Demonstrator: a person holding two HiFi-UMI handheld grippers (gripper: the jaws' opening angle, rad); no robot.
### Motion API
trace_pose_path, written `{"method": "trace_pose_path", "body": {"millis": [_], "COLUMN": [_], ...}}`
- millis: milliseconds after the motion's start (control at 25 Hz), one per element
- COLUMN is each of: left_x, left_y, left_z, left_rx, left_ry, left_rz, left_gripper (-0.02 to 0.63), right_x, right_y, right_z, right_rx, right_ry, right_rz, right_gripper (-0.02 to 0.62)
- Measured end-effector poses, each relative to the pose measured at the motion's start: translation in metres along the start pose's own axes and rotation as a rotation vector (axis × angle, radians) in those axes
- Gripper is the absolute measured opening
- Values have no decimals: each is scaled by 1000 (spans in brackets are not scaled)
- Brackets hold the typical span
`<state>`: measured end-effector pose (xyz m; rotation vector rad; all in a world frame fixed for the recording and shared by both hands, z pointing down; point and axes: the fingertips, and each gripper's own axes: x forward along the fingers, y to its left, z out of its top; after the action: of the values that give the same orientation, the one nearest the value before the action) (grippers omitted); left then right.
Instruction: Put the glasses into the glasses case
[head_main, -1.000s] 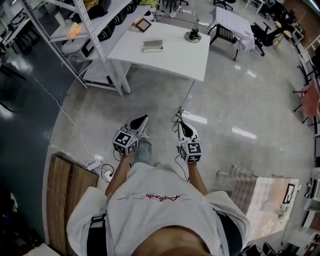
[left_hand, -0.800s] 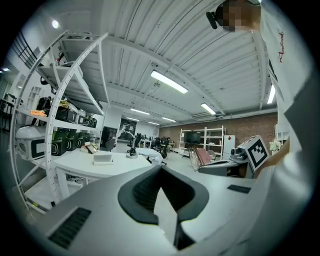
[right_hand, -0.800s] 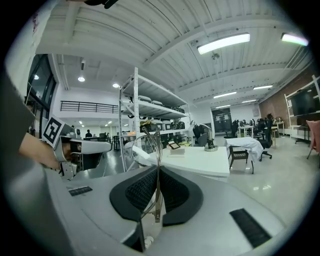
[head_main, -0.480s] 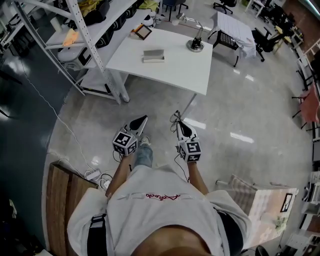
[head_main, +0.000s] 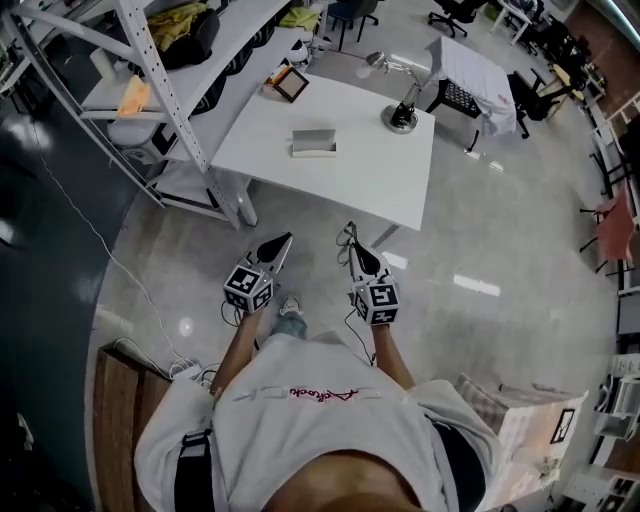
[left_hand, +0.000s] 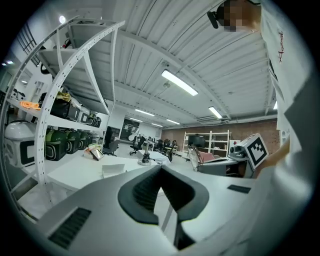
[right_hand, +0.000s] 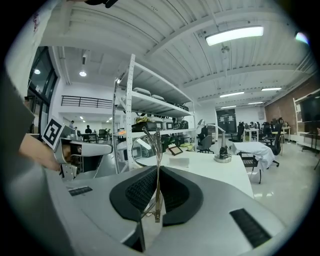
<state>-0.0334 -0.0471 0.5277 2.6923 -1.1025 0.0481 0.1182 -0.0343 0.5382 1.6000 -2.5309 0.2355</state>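
Note:
A grey glasses case lies on the white table ahead of me; it also shows in the left gripper view and the right gripper view. My right gripper is shut on thin metal-framed glasses, which stick up and forward from between its pads. My left gripper is shut with nothing between its jaws. Both grippers point roughly level toward the table, over the floor and short of its near edge.
A desk lamp and a small framed picture stand on the table. A metal shelving rack with bags rises at the left. A cloth-covered table and office chairs stand behind. A wooden board lies at lower left.
The table has drawn nearer in the head view as both grippers travel toward it. Both grippers keep the same pose, and the right one still holds the glasses.

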Motion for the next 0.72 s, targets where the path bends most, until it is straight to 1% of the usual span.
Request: {"method": "trace_pose_path", "body": {"millis": [160, 320, 400, 520, 720], "left_x": [24, 47, 56, 66, 74], "left_y": [29, 65, 80, 100, 124], "left_z": [20, 32, 37, 41, 40], "left_rx": [-7, 25, 21, 11, 4], "left_ry": [-9, -2, -8, -17, -4], "left_rz": [-23, -27, -33, -48, -55], "left_gripper": [23, 23, 23, 23, 23], "right_x": [38, 76, 94, 116, 138], "right_y": [-11, -18, -20, -23, -20], "right_z": [14, 26, 29, 31, 31], "right_rx": [-2, -3, -4, -9, -3], "right_ry": [-2, -2, 0, 0, 5], "right_rz": [-12, -22, -25, -33, -40], "right_gripper": [24, 23, 23, 25, 24]}}
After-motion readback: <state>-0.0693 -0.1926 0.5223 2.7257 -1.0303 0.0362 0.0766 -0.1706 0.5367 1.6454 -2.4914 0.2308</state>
